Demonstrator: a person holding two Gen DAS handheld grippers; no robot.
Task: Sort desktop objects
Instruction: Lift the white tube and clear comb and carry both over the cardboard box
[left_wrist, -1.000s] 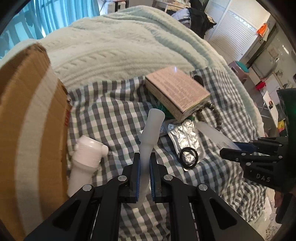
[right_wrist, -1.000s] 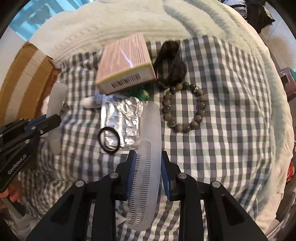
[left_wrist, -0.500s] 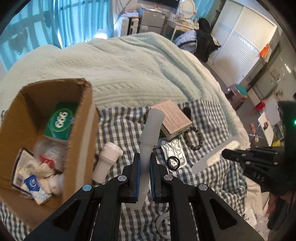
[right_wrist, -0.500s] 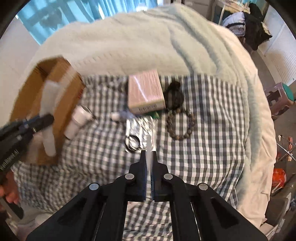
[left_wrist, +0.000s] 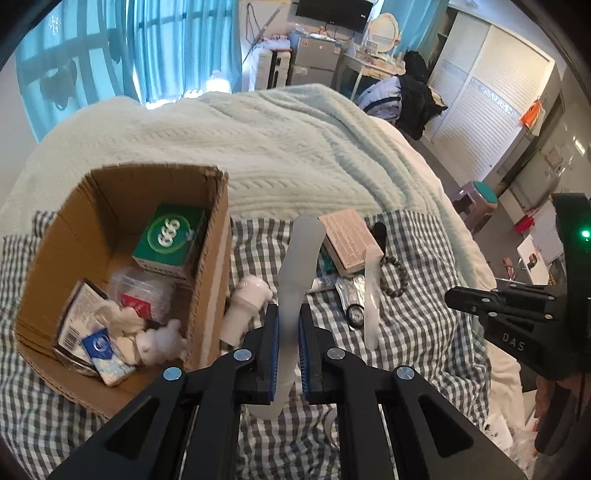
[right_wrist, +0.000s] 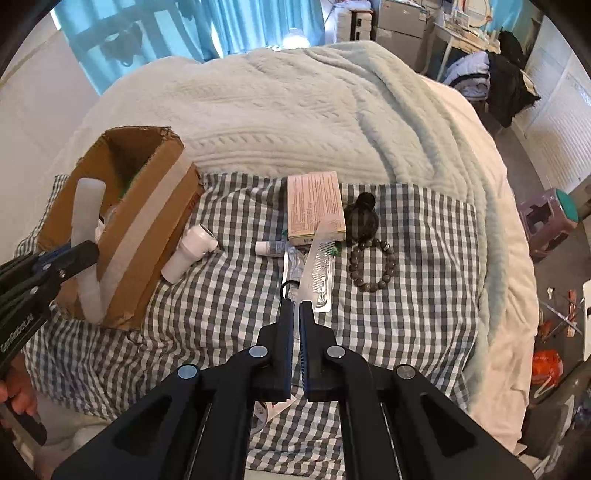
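A: On the left we have the box (left_wrist: 207, 266) on the checked cloth (right_wrist: 424, 295), its top open. Inside we see a green carton (left_wrist: 168, 242), a clear pouch (left_wrist: 142, 291) and some white packets (left_wrist: 107, 347).

B: Beside its right wall lies the white bottle (right_wrist: 188, 254), touching the cardboard or nearly so.

A: Our left claw (left_wrist: 288, 332) is clamped on the pale tube (left_wrist: 295, 288), which stands up between the pads and is lifted off the cloth, just right of the box wall.

B: Next across the cloth we find a small vial (right_wrist: 269, 247), the foil blister (right_wrist: 319, 277) with the black ring (left_wrist: 355, 314) on it, then the pink box (right_wrist: 314, 206).

A: Our right claw (right_wrist: 295, 314) is closed tight on the comb (right_wrist: 317, 254), gripping its near end edge-on. The comb hangs in the air above the blister, its far end over the pink box's near edge.

B: Further right we see a dark clip (right_wrist: 364, 218) and the bead bracelet (right_wrist: 373, 264) just below it, both flat on the cloth. Behind it all the bed's green blanket (right_wrist: 295, 110) spreads out.
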